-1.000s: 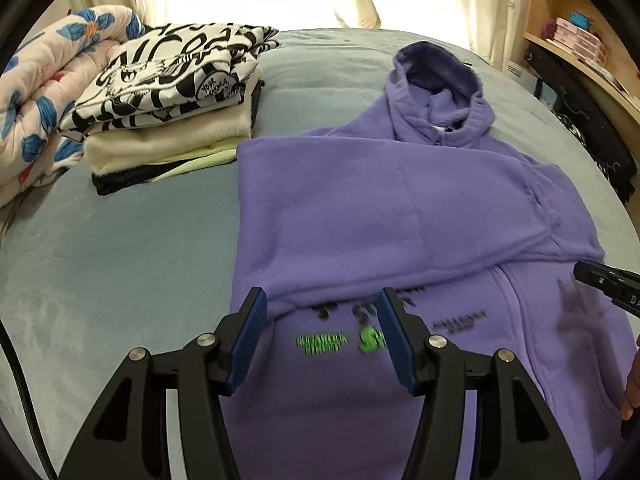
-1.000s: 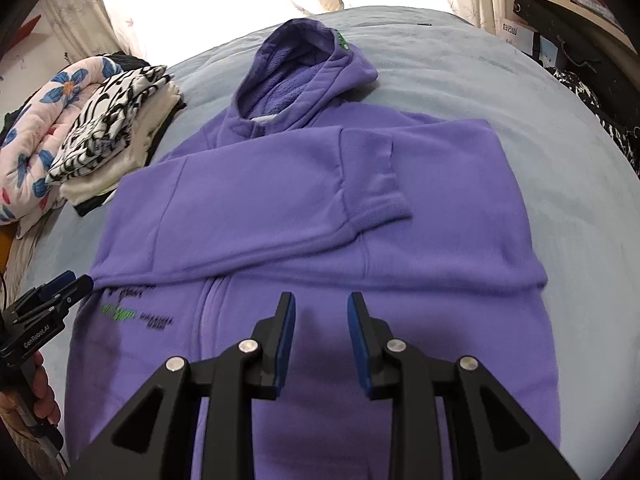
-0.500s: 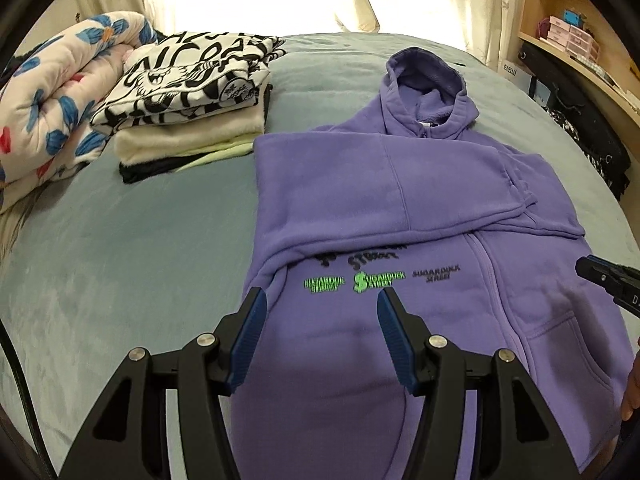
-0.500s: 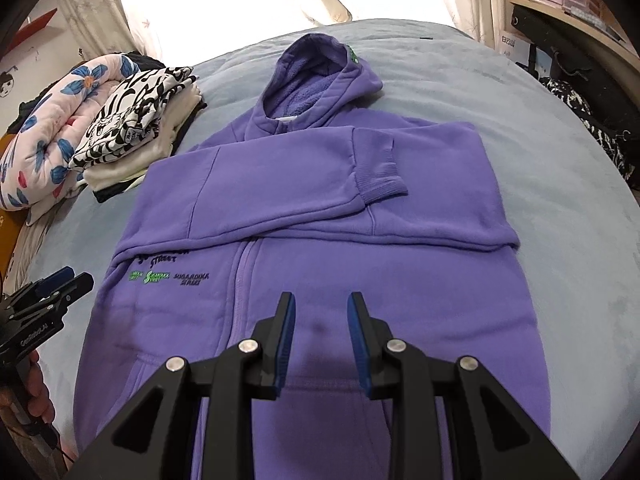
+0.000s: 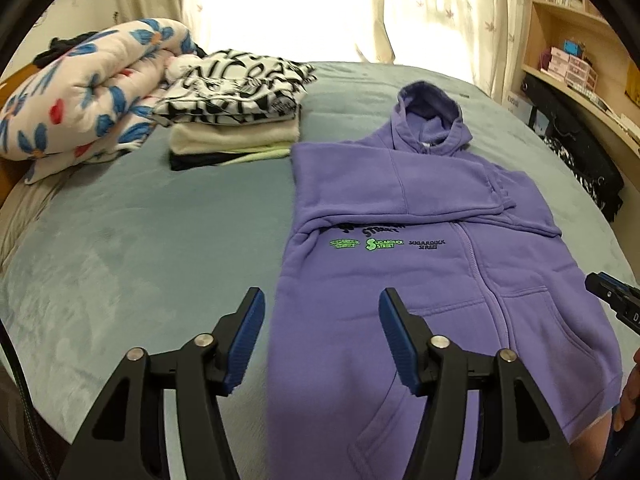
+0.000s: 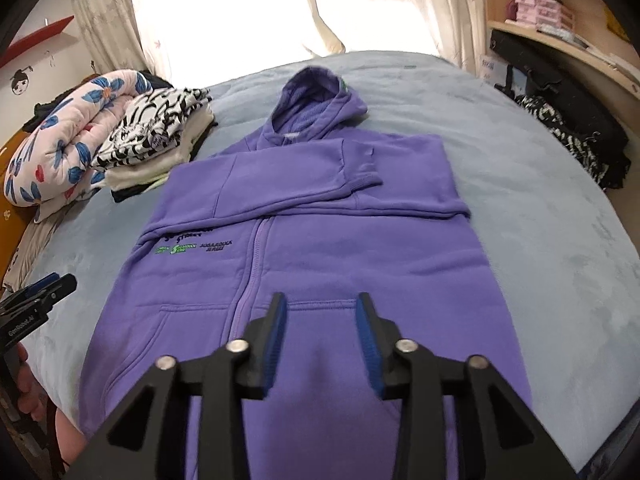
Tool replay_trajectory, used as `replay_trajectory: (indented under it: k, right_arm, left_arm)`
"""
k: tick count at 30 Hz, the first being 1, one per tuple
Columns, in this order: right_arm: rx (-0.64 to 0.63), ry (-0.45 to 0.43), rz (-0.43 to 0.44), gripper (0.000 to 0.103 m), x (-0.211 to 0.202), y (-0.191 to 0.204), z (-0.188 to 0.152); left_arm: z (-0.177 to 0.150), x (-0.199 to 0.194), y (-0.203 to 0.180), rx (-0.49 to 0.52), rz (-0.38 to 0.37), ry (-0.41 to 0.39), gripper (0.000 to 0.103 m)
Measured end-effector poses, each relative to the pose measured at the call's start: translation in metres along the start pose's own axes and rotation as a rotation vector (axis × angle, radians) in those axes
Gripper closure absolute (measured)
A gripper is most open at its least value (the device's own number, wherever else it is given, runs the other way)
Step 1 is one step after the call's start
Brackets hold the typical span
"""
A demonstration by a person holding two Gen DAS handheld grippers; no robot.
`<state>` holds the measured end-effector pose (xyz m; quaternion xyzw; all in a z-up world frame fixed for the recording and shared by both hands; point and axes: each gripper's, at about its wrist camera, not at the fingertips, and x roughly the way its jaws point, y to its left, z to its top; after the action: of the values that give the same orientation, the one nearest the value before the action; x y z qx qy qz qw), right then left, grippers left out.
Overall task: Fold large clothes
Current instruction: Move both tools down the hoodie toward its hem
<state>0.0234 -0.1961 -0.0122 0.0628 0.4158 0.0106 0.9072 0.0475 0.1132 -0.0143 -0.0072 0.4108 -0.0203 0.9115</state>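
Purple zip hoodie [image 5: 436, 280] flat on blue-grey bed [image 5: 160, 248], sleeves folded across chest. Folded clothes stack [image 5: 236, 120] upper left. Left gripper [image 5: 322, 344] fingers wide, just widened, empty; right gripper [image 6: 322, 344] fingers parted, just widened, empty.

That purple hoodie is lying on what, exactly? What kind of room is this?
Most likely a bedroom. The purple hoodie is spread on a bed, beside a rolled floral quilt and a stack of folded clothes, with a curtained window behind.

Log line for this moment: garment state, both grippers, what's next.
hoodie: flat on bed, sleeves folded across chest | left gripper: open, empty | right gripper: jaws just opening, empty | next: likely grab bottom hem
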Motion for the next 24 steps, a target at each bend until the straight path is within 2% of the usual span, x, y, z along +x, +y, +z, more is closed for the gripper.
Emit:
replay_trajectory:
  k: [9,17,24]
  right_arm:
    - [-0.001,-0.076,-0.018,0.060,-0.045,-0.002,-0.022]
    - [0.020,-0.070,-0.035,0.060,-0.060,-0.015,-0.053]
    - [0.024,-0.050,-0.045,0.060,-0.063,-0.027,-0.083]
  left_arm:
    - [-0.028,-0.042,0.019,-0.062,0.004,-0.039,0.038]
    - [-0.064,-0.046,0.026,-0.073,0.004,-0.011,0.038]
    - [-0.102,-0.044,0.040,-0.121,-0.027,0.006,0.038]
